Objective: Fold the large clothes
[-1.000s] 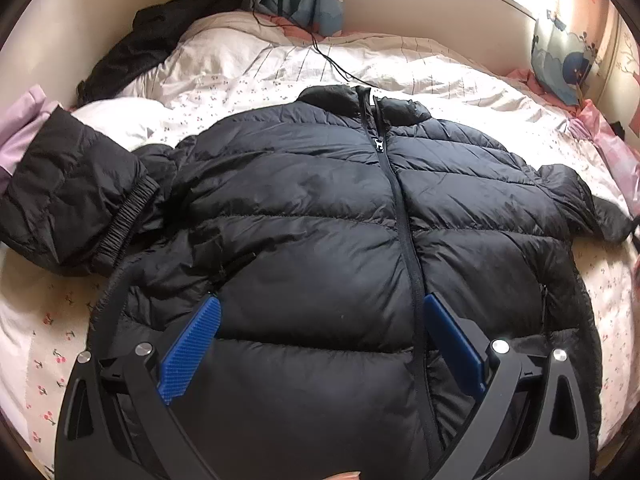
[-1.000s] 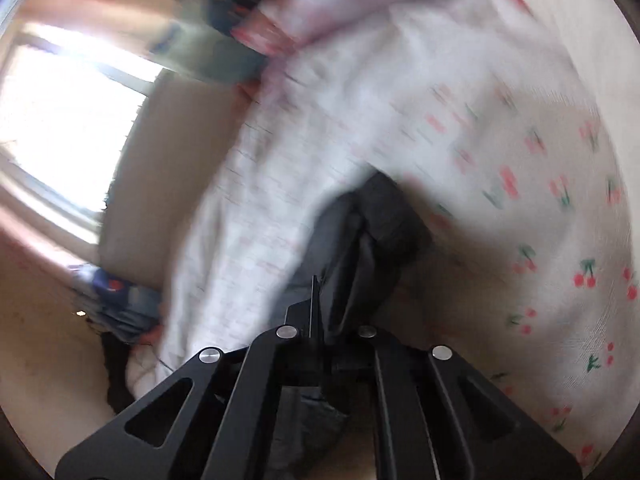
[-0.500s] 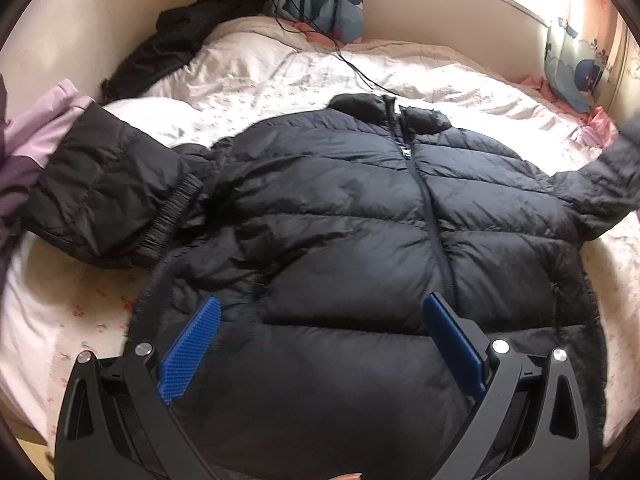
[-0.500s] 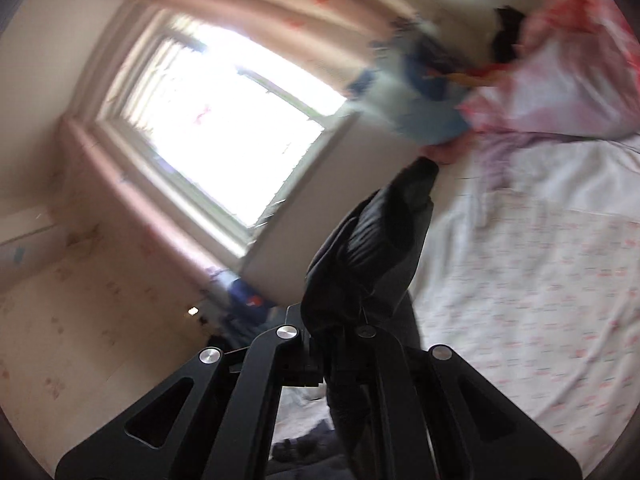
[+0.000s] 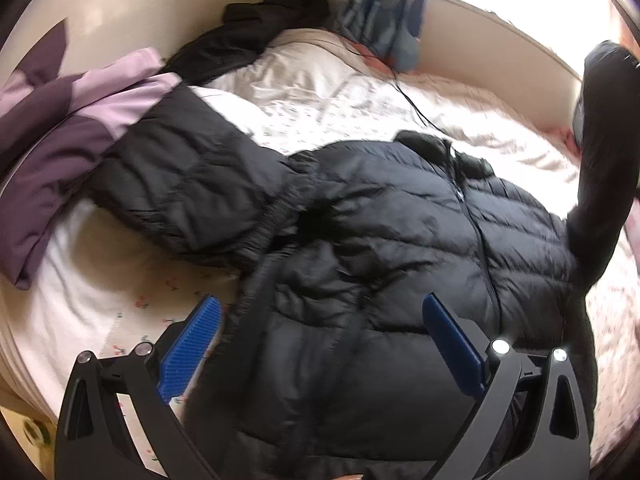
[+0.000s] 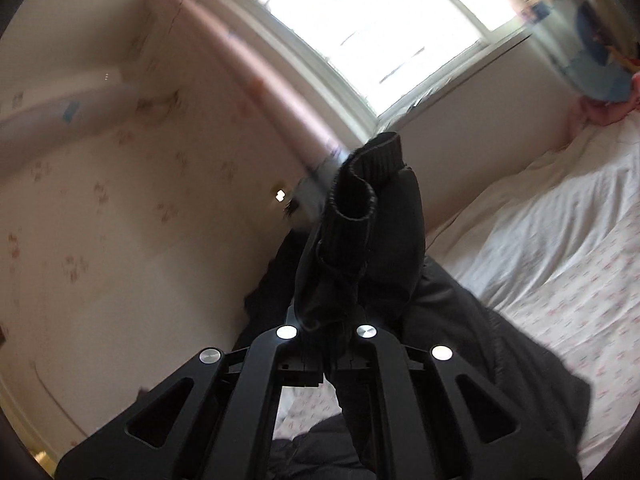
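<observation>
Jaws: my right gripper [image 6: 326,344] is clamped tight on the sleeve [image 6: 360,240] of the black puffer jacket [image 5: 400,280], cuff sticking up past the tips. My left gripper [image 5: 320,344] has its jaws wide apart, nothing between the blue pads [image 5: 192,348], just hanging over the hem.

Where the jacket is: flat on the bed [image 5: 100,280], zip side up, collar toward the far wall. Its right sleeve is lifted clear of the sheet, up at the right edge of the left view. The other sleeve is sprawled out to the left, next to a purple quilt [image 5: 60,128].

Step, I reckon: swinging that raised sleeve in across the chest. Early days, body not folded at all yet.

What could go wrong: puffer shell is slippery, so the cuff could slide out of my pinch mid-swing if I yank it. Also nothing pins the body down, so a hard pull probably drags the whole jacket sideways and bunches it.

Other worry: there's a black cable [image 5: 412,104] lying on the sheet just behind the collar, could snag it.

Left side: free to press down on the hem if needed.
</observation>
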Tool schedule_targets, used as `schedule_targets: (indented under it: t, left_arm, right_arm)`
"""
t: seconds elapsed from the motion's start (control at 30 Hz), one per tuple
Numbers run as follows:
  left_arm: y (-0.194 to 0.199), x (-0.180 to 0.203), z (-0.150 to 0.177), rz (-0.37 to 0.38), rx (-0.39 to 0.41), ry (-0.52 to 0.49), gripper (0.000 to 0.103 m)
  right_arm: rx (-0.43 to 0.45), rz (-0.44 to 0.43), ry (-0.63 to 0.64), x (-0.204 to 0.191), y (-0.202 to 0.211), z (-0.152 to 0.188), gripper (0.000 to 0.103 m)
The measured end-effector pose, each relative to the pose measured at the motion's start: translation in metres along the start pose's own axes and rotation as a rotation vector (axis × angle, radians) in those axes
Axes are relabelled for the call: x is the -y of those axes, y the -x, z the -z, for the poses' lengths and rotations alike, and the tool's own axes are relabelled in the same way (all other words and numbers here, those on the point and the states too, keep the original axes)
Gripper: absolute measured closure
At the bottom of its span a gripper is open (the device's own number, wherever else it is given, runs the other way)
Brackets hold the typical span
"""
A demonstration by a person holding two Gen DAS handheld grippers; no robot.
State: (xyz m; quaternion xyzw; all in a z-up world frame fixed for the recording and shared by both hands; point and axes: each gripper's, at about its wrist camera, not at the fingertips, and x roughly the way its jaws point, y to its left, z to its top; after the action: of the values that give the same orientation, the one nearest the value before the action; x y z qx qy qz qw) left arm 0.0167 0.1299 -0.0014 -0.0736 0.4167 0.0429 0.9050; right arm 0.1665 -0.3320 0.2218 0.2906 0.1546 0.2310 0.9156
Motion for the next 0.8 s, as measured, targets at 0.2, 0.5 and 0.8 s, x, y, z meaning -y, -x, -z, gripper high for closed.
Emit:
schedule_targets:
  t: [0.2,0.5,0.8]
  left_arm:
    - [0.007,-0.043,-0.005,-0.003,0.009,0.103,0.006]
    - [0.003,-0.063,-0.005,0.012,-0.009,0.16,0.006]
    - [-0.005,-0.052,-0.004,0.027,-0.029,0.145,0.006]
  right_arm:
    - [-0.262,0.034,0.094,-0.038,-0.11,0.124,0.1]
    - [-0.841,0.097,0.078,-0.009,-0.215,0.309,0.07]
    - [-0.668,-0.159,-0.063,-0.038,-0.193,0.273,0.011]
